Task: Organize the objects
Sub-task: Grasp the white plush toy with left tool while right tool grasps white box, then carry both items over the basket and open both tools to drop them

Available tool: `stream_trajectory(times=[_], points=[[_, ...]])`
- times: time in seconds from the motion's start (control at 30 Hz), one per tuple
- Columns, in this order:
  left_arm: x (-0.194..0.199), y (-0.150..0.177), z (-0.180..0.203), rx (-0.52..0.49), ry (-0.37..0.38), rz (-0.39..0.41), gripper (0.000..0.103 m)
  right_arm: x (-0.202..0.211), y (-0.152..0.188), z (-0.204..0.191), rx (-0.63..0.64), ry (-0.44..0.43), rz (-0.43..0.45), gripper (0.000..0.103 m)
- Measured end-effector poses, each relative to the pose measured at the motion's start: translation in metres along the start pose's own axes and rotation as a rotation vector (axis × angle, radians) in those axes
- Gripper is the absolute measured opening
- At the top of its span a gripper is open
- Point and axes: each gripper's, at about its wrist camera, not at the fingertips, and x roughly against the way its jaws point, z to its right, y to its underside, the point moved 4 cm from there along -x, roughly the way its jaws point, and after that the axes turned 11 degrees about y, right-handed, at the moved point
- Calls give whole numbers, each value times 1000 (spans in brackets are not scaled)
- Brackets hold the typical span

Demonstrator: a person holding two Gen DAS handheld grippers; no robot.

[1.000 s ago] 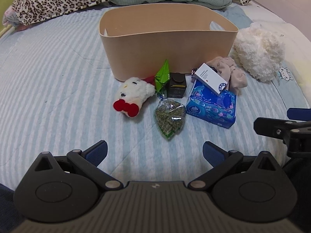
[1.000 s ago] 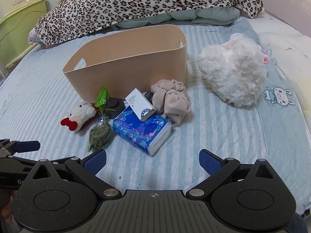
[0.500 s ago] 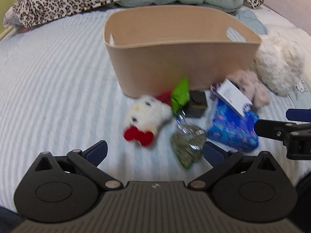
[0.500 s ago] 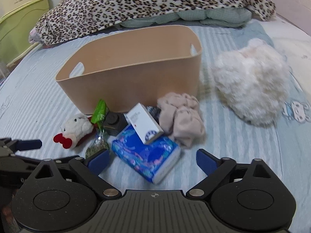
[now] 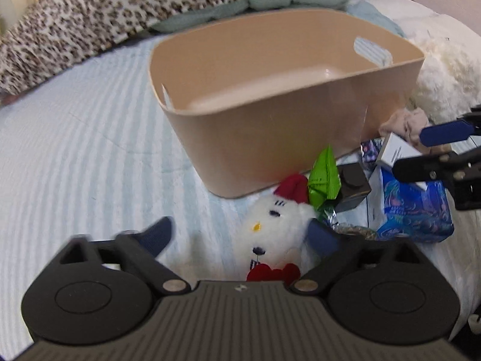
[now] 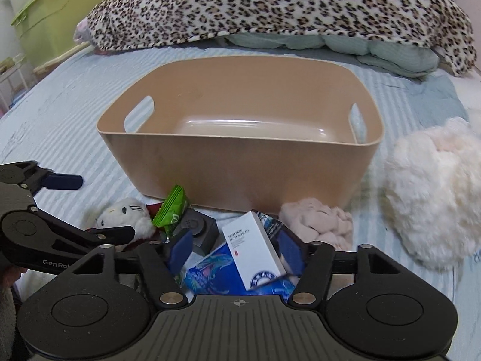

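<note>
Low over the striped bedspread (image 5: 75, 156), the left gripper (image 5: 240, 234) hovers spread wide, its fingers flanking the white cat plush (image 5: 270, 228) at lower centre without touching it. Lower centre in the right wrist view, the right gripper (image 6: 237, 249) also gapes, bracketing the white carton (image 6: 252, 249) on the blue tissue pack (image 6: 210, 273). Beyond stands the tan bin (image 6: 240, 174).
</note>
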Motion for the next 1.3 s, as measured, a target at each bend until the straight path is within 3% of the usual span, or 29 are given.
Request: stream_trajectory(times=[0.1,0.23,0.4,0.77,1.07,1.3], points=[[-10,4,-6,30,70,-25,88,-11,0,-2,23,1,-21,55],[-24,7,-4,-1,88,-45,84,-26,5,-2,45,20,-57,52],[-27,10,4,-19,154,-40,49,-28,7,0,28,2,-70,30],[4,8,9,-17,109,-13,45,14,0,22,-36,-38,-15,28],[67,-9,10,16,79,106,45,50,-26,44,-95,-41,111,28],[95,-53,11,19,35,232,45,55,-63,49,-116,-32,199,28]])
